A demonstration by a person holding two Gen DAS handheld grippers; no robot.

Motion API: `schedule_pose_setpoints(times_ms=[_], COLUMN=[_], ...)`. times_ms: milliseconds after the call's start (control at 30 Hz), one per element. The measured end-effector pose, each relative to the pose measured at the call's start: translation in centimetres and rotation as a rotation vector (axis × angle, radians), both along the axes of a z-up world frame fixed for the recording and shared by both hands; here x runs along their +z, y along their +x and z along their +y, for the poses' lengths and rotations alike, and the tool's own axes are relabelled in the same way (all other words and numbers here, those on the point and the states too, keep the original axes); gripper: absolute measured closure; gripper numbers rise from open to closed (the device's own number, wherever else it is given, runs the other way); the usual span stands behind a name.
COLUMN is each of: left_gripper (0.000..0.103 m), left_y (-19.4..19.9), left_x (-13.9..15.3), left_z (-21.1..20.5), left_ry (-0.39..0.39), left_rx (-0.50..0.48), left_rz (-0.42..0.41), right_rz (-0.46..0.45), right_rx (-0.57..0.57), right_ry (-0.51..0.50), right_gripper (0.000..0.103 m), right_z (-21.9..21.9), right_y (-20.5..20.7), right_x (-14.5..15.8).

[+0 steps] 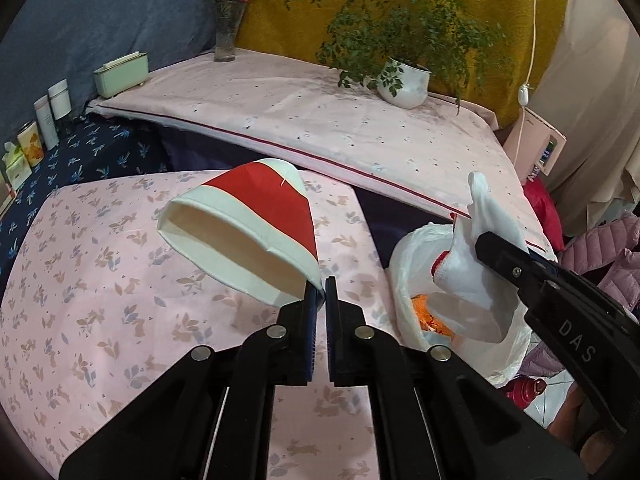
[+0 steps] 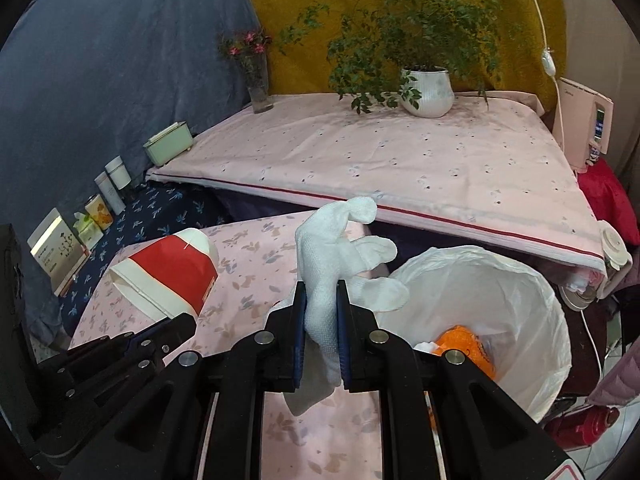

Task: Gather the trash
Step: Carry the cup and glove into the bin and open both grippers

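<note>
Left wrist view. Paper cup (image 1: 244, 232), red band around the middle, white at rim and base, pale inside. It is squashed out of round and lies on its side in the air, mouth toward the camera and lower left. Left claw (image 1: 320, 300) is pinched together on the cup's rim at the lower right edge; the wall is caught between the blue pads, jaws nearly touching. Below the cup is the surface (image 1: 120, 300), draped in a pink cloth with small leaf and rabbit prints. To the right, the right claw (image 1: 486, 246) enters from the edge with a white glove (image 1: 472, 240) in it, held above a bin lined with a white bag (image 1: 408, 264). Something orange (image 1: 430, 312) lies inside the bin.

Right wrist view. The glove (image 2: 332, 264) is white knit, limp, fingers flopping up and to the right, cuff hanging down behind the jaws. Right claw (image 2: 322, 292) is clamped on the glove's middle, jaws a narrow way apart with the cloth filling the gap. The bag-lined bin (image 2: 532, 280) stands just right of the claw, beside the surface's (image 2: 248, 256) edge; the orange scrap (image 2: 464, 344) is at the bottom. At left the left claw (image 2: 180, 326) holds the cup (image 2: 168, 276) by its rim, over the surface. Behind, a potted plant (image 2: 426, 92) and a vase of flowers (image 2: 256, 80) stand on a pink-covered ledge (image 2: 360, 160).
</note>
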State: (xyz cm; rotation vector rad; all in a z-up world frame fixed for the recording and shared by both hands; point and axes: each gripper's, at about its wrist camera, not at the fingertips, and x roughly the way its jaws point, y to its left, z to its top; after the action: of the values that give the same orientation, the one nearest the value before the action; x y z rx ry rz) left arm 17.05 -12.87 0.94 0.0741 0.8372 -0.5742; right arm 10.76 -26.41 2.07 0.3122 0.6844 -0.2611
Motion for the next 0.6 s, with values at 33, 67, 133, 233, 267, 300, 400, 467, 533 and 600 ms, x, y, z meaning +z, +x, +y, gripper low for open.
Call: schedule_pose_setpoints(times_ms=[33,67,133,233,267,300,400,467,533,600], left_gripper=[0.099,0.099,0.099,0.099,0.099,0.099,0.099,0.099,0.099,0.099], left_y=[-0.4,-0.7,-1.3,-2.3,-2.7,-3.0,-3.8,-4.3,-4.7,-5.1], left_x=[0.1,0.2,0.5,0.6,0.6,0.6,0.6,0.5,0.4,0.3], left_z=[-0.5,-1.4,-2.7,-4.8,-5.6,-6.4,-8.3,-9.6,-10.7,-11.8], left_ry=[0.001,0.003,0.0,0.003,0.005,0.005,-0.001,-0.004,-0.004,-0.002], left_rx=[-0.012,-0.026,-0.051,-0.093,-0.109,-0.124,-0.165,-0.19,-0.215,-0.239], left_rz=[-0.004,-0.008,-0.007,-0.01,-0.011,-0.011,-0.002,0.006,0.011,0.014], right_rz=[-0.004,-0.007,-0.012,-0.015,-0.016,-0.017,-0.018,-0.018,-0.016,-0.015], right_rx=[-0.012,-0.027,-0.052,-0.092,-0.104,-0.117,-0.154,-0.176,-0.197,-0.213], right_ry=[0.0,0.001,0.003,0.004,0.005,0.006,0.007,0.009,0.01,0.012], right_gripper=[0.09,0.09,0.09,0.09,0.09,0.09,0.09,0.09,0.09,0.09], right_z=[-0.7,-1.5,-3.0,-5.1,-5.7,-6.4,-8.4,-9.4,-10.4,-11.3], right_y=[-0.4,-0.9,-1.9,-3.3,-3.6,-4.1,-5.4,-6.2,-7.0,-7.7], right_x=[0.1,0.2,0.3,0.3,0.3,0.3,0.2,0.2,0.0,-0.2])
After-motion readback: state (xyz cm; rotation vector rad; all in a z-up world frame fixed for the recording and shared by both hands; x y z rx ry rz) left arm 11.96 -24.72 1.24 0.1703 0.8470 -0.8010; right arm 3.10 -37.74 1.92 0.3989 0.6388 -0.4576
